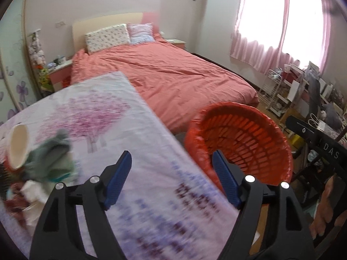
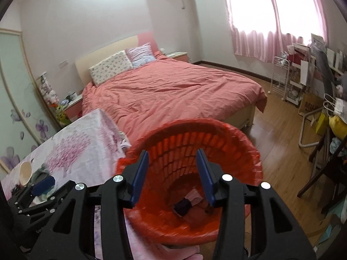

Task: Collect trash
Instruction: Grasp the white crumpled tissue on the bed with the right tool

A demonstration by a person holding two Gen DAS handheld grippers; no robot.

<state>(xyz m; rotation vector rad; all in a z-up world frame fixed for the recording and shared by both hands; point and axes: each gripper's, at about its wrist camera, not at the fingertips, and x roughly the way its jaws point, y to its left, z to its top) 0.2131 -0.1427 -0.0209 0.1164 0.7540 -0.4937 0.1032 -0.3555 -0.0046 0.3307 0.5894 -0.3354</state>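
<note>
My right gripper (image 2: 172, 169), fingers wide, shows trash at the bottom of the red basket (image 2: 243, 143); my left gripper (image 1: 172, 171), also wide, sees only its wall.

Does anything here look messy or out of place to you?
Yes. A jumble of litter sits at the near left end of the table: a tipped-over paper cup, a crumpled green wad and white scraps. The red bin beside the table already holds a few pieces. Both grippers are open and empty.
</note>
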